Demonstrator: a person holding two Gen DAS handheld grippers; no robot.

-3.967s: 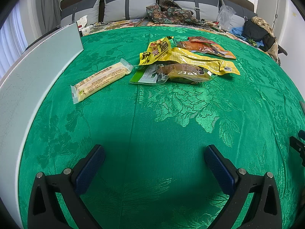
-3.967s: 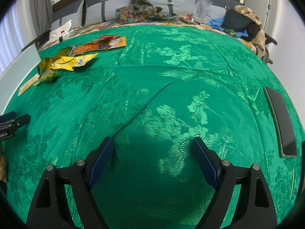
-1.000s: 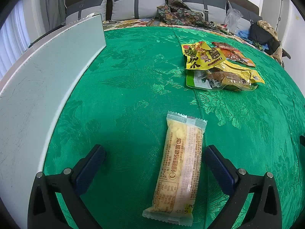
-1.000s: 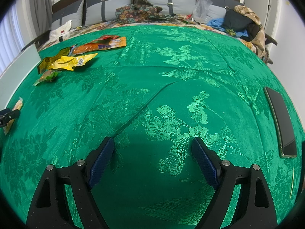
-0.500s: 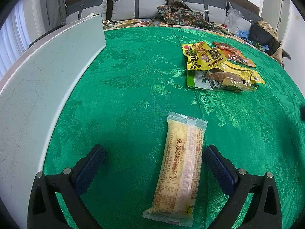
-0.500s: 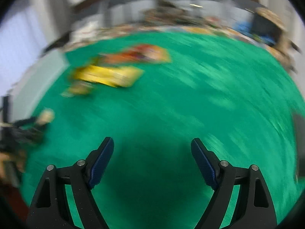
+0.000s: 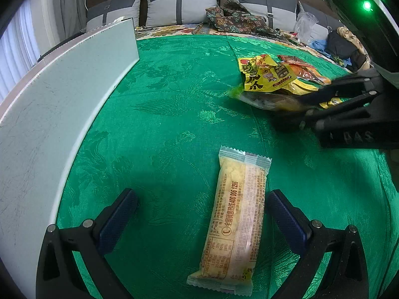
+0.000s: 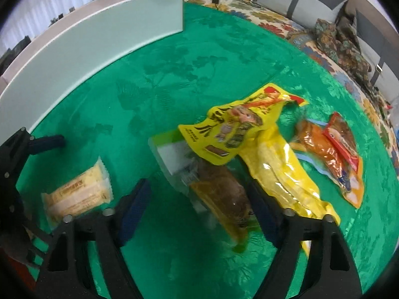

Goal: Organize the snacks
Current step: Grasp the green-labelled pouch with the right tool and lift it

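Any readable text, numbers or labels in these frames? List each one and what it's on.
"400 006 1296": printed lengthwise on the pale yellow bar wrapper, after Chinese characters reading roughly "全国销售热线".
Nutrition table on the same wrapper: too small to read.
Yellow snack bag: large black Chinese characters, crumpled, not reliably legible.
Right gripper body: embossed letters, roughly "DAS", unclear.
Orange packet and green-edged clear packet: print blurred.
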